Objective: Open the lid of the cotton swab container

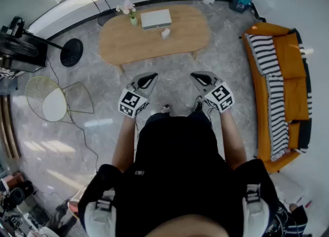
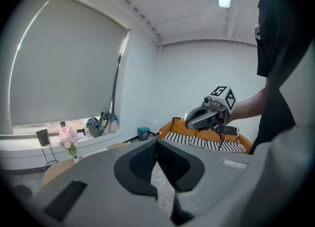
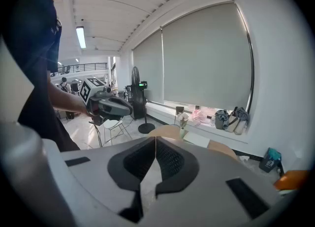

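Stood well back from the far wooden table (image 1: 154, 46). Held left gripper (image 1: 148, 80) and right gripper (image 1: 201, 79) side by side, both pressed together on nothing. Probably needed to step closer, spread the jaws, then steady the small white cotton swab container (image 1: 165, 33) near the table's middle before lifting its lid.

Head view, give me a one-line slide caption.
Person stands with left claw and right claw both shut and empty, short of the oval wooden table.

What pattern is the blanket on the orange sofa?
The fabric blanket has black-and-white stripes, clearest in head view.
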`<state>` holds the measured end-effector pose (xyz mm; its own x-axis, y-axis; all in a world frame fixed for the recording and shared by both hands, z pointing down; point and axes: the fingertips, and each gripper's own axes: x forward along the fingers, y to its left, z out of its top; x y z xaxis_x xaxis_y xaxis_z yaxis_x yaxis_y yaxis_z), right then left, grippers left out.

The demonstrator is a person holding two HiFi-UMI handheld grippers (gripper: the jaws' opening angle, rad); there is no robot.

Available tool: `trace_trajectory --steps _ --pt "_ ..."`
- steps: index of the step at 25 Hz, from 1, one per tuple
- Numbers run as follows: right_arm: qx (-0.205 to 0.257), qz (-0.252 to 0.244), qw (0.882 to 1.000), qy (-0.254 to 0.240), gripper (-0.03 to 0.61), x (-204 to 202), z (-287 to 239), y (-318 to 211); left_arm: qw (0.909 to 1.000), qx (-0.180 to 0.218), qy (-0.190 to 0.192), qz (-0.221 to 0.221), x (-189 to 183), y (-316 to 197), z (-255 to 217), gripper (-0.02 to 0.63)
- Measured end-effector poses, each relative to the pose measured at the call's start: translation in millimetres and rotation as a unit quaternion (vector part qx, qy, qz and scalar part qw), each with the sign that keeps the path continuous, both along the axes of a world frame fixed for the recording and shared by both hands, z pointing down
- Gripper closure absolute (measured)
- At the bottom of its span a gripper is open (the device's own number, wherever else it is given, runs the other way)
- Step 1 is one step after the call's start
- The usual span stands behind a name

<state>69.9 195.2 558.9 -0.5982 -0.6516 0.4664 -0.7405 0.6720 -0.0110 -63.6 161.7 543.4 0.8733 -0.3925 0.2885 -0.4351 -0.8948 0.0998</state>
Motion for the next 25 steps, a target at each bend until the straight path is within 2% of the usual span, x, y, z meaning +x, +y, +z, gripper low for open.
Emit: trace_trajectory --steps 3,12,20,25 --pt "-0.014 0.015 1.0 0.002 0.583 -1.2 -1.2 8.8 1.0 0.002 -0.001 0.002 -1.5 5.2 -1.3 0.614" --pt "-0.009 0.028 1.0 0.009 0.583 -1.1 5.9 11.4 0.9998 -0.006 -0.008 0.014 -3.3 4.8 7.5 0.614" --pt "-0.026 0.051 0.998 0.005 0.581 3.0 8.1 5.7 0.9997 -0.011 -0.015 0.016 -2.1 -1.2 9.4 0.614" --pt "-0.012 0.035 0.999 -0.001 0.581 16.0 11.4 -1.8 0.9996 -0.011 -0.022 0.012 10.4 -8.2 7.1 0.614"
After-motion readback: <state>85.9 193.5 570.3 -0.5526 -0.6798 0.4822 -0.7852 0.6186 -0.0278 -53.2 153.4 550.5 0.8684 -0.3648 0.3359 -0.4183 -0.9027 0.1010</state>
